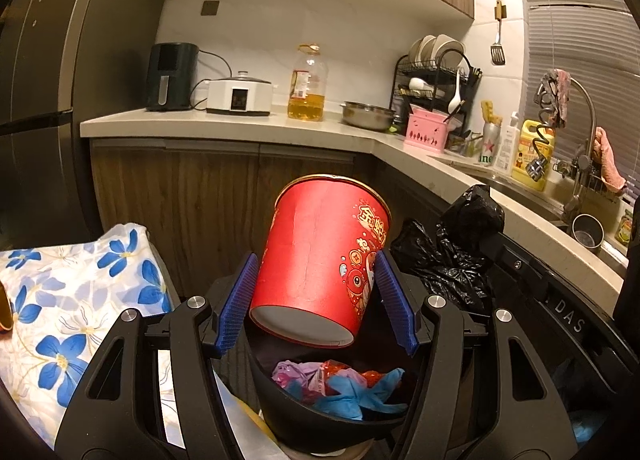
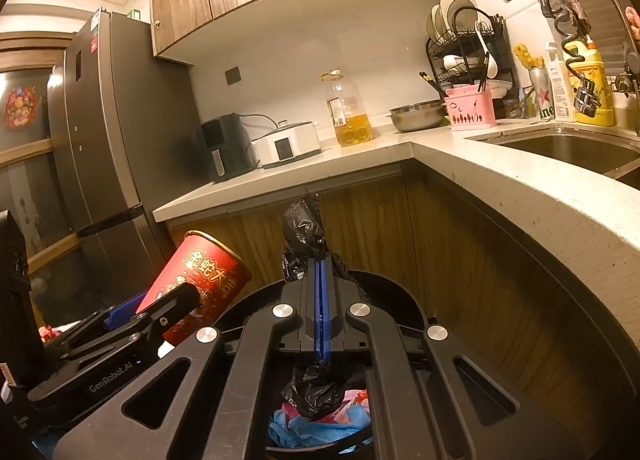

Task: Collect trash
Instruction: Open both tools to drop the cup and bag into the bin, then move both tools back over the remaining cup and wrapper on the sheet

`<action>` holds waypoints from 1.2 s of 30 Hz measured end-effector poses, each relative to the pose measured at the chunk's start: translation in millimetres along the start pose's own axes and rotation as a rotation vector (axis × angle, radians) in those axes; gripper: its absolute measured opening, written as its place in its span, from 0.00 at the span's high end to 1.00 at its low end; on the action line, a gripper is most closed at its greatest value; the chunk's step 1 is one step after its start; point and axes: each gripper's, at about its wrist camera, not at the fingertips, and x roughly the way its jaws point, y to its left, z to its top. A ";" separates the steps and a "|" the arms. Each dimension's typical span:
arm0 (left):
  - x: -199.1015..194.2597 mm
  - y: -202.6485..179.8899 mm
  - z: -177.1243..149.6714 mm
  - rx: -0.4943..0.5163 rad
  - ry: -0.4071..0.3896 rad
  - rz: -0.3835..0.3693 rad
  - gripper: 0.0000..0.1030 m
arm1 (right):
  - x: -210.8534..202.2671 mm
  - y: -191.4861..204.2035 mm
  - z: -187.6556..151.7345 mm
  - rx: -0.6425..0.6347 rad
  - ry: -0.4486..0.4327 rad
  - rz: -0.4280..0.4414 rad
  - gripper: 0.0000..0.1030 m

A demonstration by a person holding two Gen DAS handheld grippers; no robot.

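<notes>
left claw (image 1: 316,292): closed on the red paper cup (image 1: 320,260), pads on its side walls, cup tilted, above the bin (image 1: 280,392)
right claw (image 2: 322,308): pressed together on the black bag (image 2: 304,228)
cup handling: judged light, crushable; mid-wall grip is advised
bag: soft, thin, tearable

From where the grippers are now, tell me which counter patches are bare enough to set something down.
The countertop has a bare front strip ahead of the air fryer and white cooker, and a wider bare patch at the corner between the oil bottle and the sink. It is crowded around the steel bowl, pink caddy and dish rack.
</notes>
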 end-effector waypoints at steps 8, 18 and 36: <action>7.8 0.9 -3.6 -0.010 0.023 -0.007 0.42 | 6.1 -2.9 -0.6 0.001 0.021 0.003 0.98; 6.6 11.1 -9.5 -0.036 0.045 0.034 0.25 | 4.1 -7.2 -1.4 0.017 0.030 -0.002 0.64; -64.8 56.5 -22.1 -0.058 -0.009 0.243 0.08 | -19.9 30.3 -4.2 -0.018 0.024 0.029 0.23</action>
